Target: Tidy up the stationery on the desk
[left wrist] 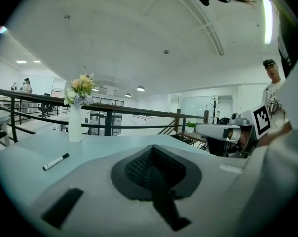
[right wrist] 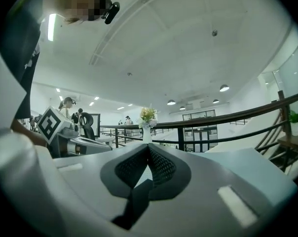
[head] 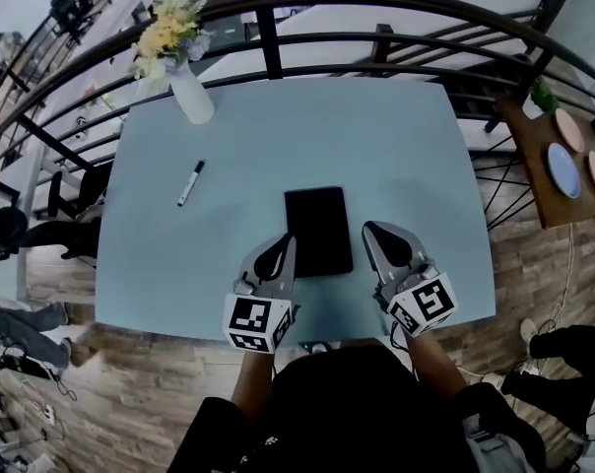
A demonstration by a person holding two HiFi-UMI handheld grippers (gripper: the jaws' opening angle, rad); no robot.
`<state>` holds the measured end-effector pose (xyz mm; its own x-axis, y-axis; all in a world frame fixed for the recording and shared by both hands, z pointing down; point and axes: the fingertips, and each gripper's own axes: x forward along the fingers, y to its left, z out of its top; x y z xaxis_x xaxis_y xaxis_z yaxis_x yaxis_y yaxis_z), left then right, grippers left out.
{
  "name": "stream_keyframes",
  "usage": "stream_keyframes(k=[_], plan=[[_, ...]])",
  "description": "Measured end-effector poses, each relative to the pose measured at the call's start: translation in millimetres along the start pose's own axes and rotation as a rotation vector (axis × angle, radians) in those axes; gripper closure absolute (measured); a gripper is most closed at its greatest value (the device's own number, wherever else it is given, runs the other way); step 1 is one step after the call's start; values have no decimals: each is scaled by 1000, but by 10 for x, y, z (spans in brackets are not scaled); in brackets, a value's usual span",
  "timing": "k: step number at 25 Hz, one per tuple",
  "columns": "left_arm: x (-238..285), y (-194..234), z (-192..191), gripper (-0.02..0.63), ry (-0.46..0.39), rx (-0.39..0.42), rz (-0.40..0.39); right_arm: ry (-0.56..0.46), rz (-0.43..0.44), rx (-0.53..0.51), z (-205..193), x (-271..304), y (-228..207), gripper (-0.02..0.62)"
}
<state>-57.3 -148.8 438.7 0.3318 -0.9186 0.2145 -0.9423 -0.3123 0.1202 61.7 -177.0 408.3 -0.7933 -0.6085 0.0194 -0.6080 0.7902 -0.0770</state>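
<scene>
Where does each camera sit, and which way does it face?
Head view: on the person's head, facing steeply down at the table, black pad and marker; left claw and right claw show.
Left gripper view: on the left claw, facing level toward the vase; its shut jaws show.
Right gripper view: on the right claw, likewise; shut jaws show.
All share the vase.

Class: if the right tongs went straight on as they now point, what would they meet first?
Probably the vase across the table: it stands right above the shut right tongs in their view; depth is unclear.
</scene>
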Motion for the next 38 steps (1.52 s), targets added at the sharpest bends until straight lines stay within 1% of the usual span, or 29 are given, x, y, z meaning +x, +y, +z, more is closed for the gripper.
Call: stream_keyframes(k=[4, 10, 12, 15, 19, 22, 25, 28, 32, 34, 38], plan=[[-153, -8, 117, 612, -34, 18, 0, -27, -31, 18, 87, -44, 48, 584], [-376, 12, 133, 612, -38, 36, 23, -27, -29, 15, 132, -55, 183, 584], [-434, 23, 158, 612, -41, 36, 35, -27, -17, 3, 180, -35, 221, 584], [-480, -11, 157, 612, -25, 40, 51, -31, 5, -4, 233, -23, 226, 584], [-492, -48, 257, 612, -53, 37, 83, -32, 37, -7, 288, -22, 205, 584], [-504, -163, 247, 612, -41, 26, 98, -23, 59, -9, 334, -76, 172, 584], [-496, -287, 309, 612, -70, 31, 123, -21, 86, -4, 332, -147, 151, 584], [-538, -342, 317, 612, -74, 35, 153, -15, 120, 6, 310, -189, 168, 584], [-630, -293, 241, 612, -72, 16, 185, 0, 169, 3, 227, -179, 274, 584], [-661, -258, 222, 612, -69, 23, 196, 8, 179, 4, 192, -161, 319, 584], [-709, -85, 237, 612, -75, 34, 188, 17, 192, -18, 196, -20, 492, 584]])
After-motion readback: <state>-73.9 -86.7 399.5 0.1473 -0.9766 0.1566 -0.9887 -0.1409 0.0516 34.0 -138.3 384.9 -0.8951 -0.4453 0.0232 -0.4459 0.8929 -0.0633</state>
